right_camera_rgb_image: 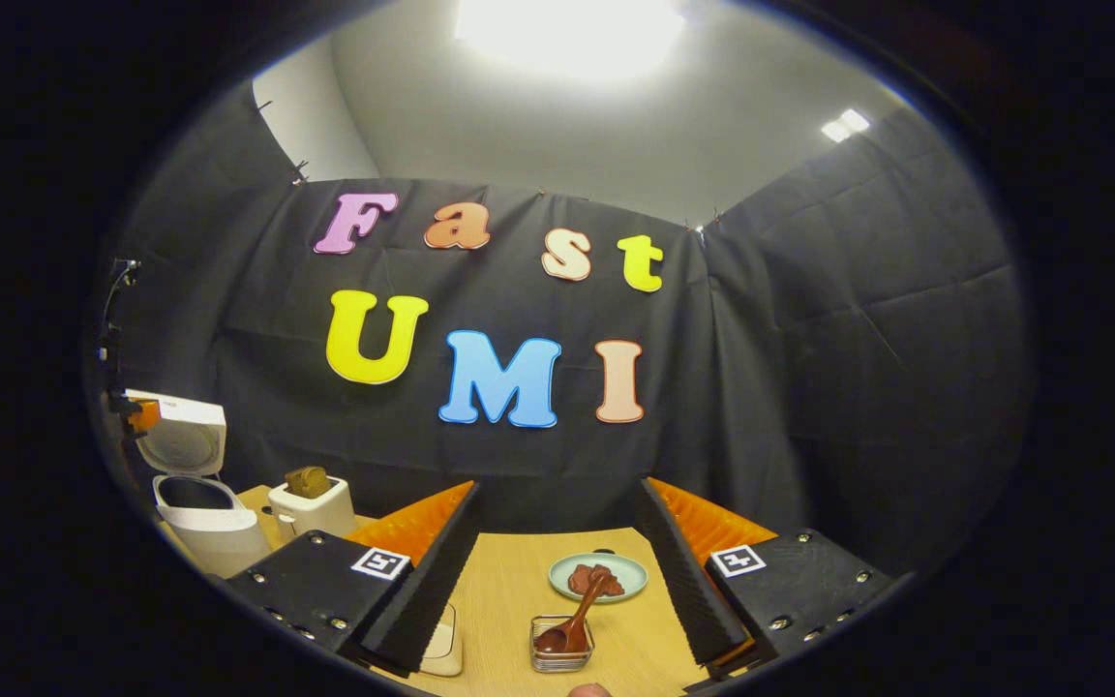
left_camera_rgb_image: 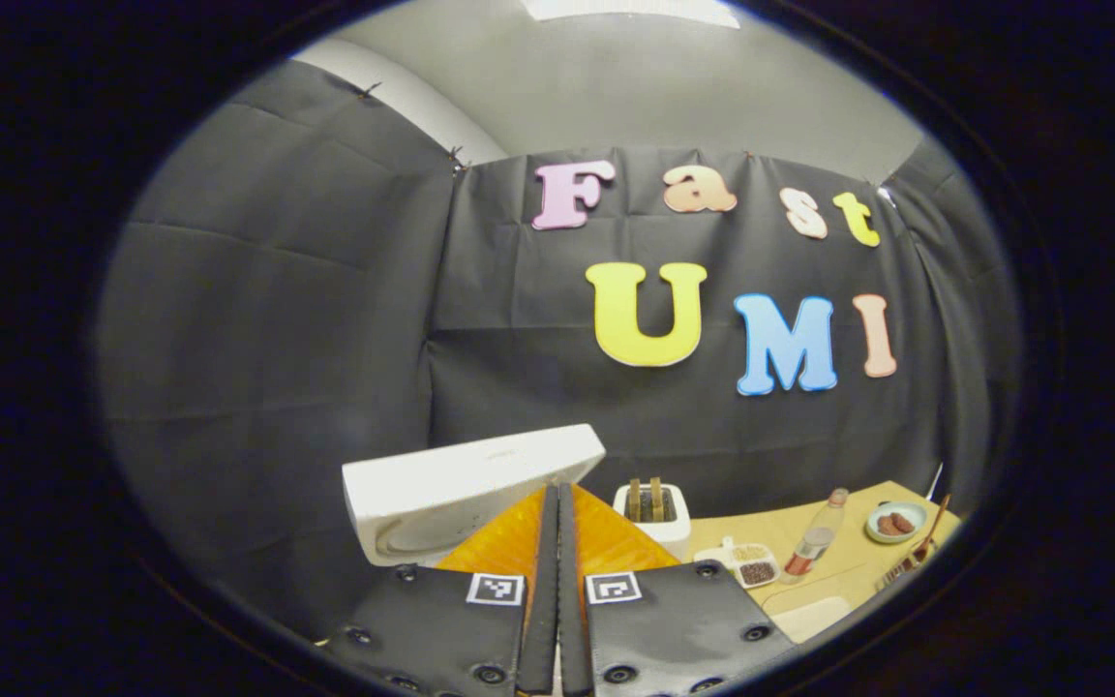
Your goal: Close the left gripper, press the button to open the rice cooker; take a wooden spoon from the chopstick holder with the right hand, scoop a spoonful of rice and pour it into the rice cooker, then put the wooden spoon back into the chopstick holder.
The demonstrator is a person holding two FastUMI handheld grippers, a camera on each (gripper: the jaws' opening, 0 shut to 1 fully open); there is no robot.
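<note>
1. Two hand-held grippers are at work. The left hand-held gripper (left_camera_rgb_image: 557, 590) shows at the bottom centre of the left gripper view with its fingers pressed together and nothing between them, which suits poking a button rather than grasping.
2. Just beyond those fingertips, the rice cooker (left_camera_rgb_image: 451, 499) sits at lower centre-left with its white lid raised, so the opening step looks done.
3. Right of the cooker in that view stands a small white toaster (left_camera_rgb_image: 656, 511) with two brown slices upright in its slots, then a white divided dish (left_camera_rgb_image: 749, 563) holding grains, a clear bottle (left_camera_rgb_image: 814, 540) and a pale plate (left_camera_rgb_image: 894, 523) with brown pieces on it.
4. The right hand-held gripper (right_camera_rgb_image: 557, 571) shows at the bottom of the right gripper view with its fingers wide apart and empty, aimed so that the spoon lies between them farther off; I judge it is lined up for the pick.
5. The wooden spoon (right_camera_rgb_image: 572, 615) leans in a small clear chopstick holder (right_camera_rgb_image: 562, 647) at bottom centre, bowl down, handle tilted up towards the plate behind.
6. That plate carries brown food; the holder stands near it on the table (right_camera_rgb_image: 504, 590).
7. At the left edge of this view the cooker stands open, its dark pot mouth showing; I cannot tell whether anything is inside.
</note>
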